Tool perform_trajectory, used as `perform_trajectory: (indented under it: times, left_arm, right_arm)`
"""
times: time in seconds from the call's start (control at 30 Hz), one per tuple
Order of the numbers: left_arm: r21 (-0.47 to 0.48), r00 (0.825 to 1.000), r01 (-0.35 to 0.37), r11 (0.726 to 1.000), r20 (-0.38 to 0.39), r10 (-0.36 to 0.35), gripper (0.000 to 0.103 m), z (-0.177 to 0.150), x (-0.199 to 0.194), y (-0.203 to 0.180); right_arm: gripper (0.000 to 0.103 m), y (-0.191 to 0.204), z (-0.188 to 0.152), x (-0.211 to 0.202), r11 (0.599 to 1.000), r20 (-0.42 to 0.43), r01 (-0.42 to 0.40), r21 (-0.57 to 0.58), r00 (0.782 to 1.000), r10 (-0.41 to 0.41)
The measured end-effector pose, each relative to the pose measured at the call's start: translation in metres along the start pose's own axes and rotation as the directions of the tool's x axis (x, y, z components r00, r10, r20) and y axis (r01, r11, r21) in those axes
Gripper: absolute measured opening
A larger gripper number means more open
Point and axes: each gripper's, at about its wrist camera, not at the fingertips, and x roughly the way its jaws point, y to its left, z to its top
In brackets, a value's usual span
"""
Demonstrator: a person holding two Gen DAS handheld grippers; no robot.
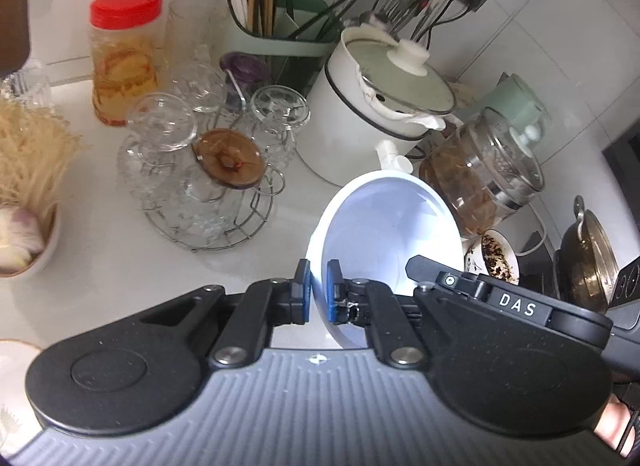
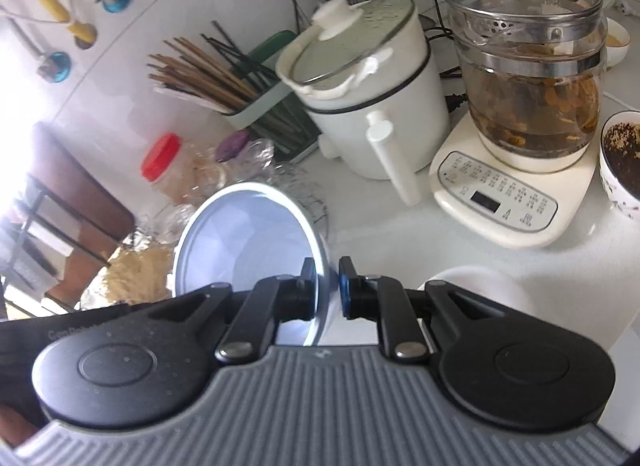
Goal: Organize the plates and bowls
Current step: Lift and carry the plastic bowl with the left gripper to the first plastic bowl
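A white bowl (image 1: 384,234) is held tilted above the white counter, gripped by both grippers on opposite rims. My left gripper (image 1: 318,292) is shut on the bowl's near rim, one blue pad inside and one outside. My right gripper (image 2: 326,290) is shut on the bowl's (image 2: 248,234) other rim; its black body shows in the left wrist view (image 1: 516,306). A white dish (image 2: 480,286) lies on the counter under the right gripper. A plate edge (image 1: 12,366) shows at the lower left.
A white electric pot (image 1: 380,105), a glass kettle with tea (image 2: 532,77) on its base, a wire rack of glass cups (image 1: 208,169), a chopstick holder (image 1: 272,33), a red-lidded jar (image 1: 124,53), a bowl of spices (image 2: 624,157) and a wok (image 1: 588,262) crowd the counter.
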Motion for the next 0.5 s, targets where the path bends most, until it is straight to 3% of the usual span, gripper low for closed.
perform_trajectory:
  times: [0.3,0.5]
  left_arm:
    - [-0.025,0.999,-0.022,0.999,0.027,0.023,0.009,-0.042,-0.038,0.032]
    - [-0.069,0.998,-0.059,0.996,0.007,0.059,0.009,-0.063,-0.04,0.054]
  right_arm:
    - [0.014,0.033,-0.038,-0.008,0.998,-0.036,-0.013,-0.056,0.999,0.011]
    - [0.017,0.048,-0.06,0.01,0.995,-0.1,-0.006,-0.097,0.995,-0.004]
